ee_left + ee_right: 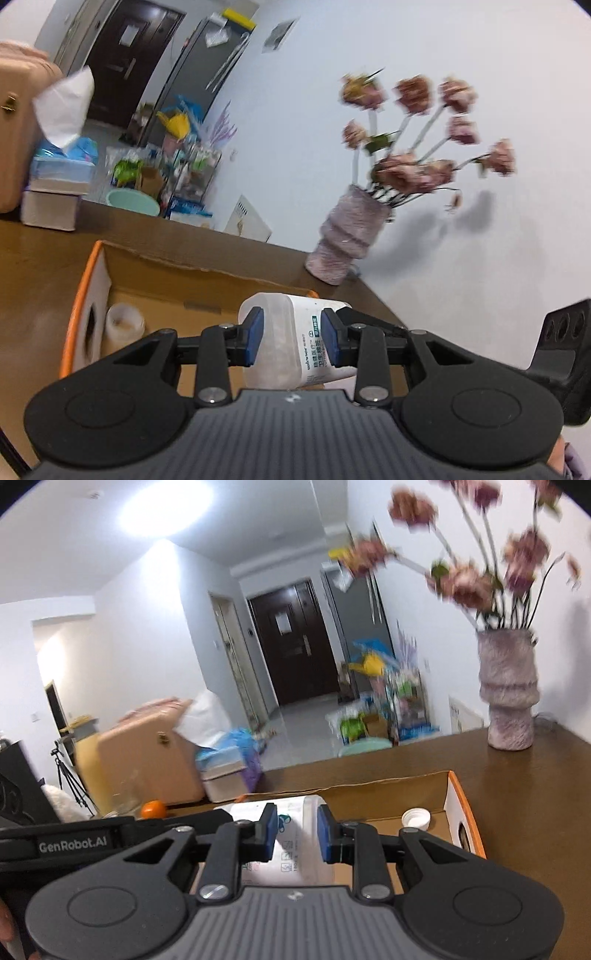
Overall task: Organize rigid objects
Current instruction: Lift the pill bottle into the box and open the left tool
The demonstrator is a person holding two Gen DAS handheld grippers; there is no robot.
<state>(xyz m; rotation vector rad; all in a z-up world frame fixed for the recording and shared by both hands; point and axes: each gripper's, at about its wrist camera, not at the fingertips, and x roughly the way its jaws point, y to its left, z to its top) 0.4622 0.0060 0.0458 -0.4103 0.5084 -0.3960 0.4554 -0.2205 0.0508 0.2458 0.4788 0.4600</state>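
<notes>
A translucent plastic container (284, 306) with a white printed label hangs above an open cardboard box (184, 291) with an orange rim. In the left wrist view my left gripper (291, 332) is shut on it, both blue pads pressed to its sides. In the right wrist view my right gripper (297, 830) is shut on what looks like the same container (295, 864). The left gripper's black body (110, 834) reaches in from the left there. A small white jar (123, 323) stands inside the box (399, 794), also visible as a white jar (416, 818) from the right.
The box rests on a brown table (524, 812). A fuzzy pink vase (343, 240) of flowers stands at the table's far corner by the wall. An orange (152, 808), a tan case (147, 760) and a tissue pack (61, 166) sit past the box's left end.
</notes>
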